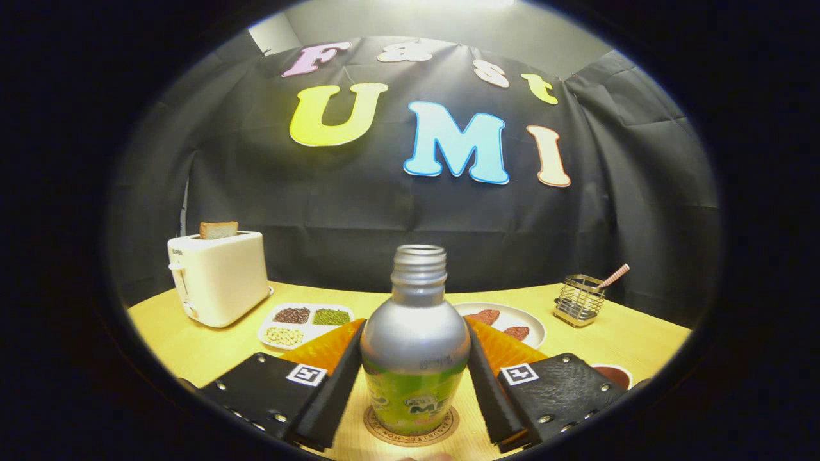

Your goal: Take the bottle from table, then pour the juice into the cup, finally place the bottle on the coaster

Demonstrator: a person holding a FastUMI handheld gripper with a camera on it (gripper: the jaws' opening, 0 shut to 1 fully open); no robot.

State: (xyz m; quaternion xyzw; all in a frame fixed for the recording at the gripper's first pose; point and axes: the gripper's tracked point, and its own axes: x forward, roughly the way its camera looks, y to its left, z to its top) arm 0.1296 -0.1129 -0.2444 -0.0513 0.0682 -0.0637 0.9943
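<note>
A silver bottle (415,333) with a green label and an uncapped threaded neck stands upright on a round brown coaster (383,430) on the wooden table. My gripper (415,349) has one finger on each side of the bottle, and both pads (338,378) lie against its body, so it is shut on the bottle. The bottle's base rests within the coaster's ring. Just past the right finger shows part of a cup (613,374) with a white rim and dark contents, mostly hidden by that finger.
A cream toaster (218,278) holding a slice of bread stands back left. Beyond the fingers lie a white divided tray of beans (306,322) and a white plate (520,323) with reddish food. A wire holder (580,299) with a straw sits back right.
</note>
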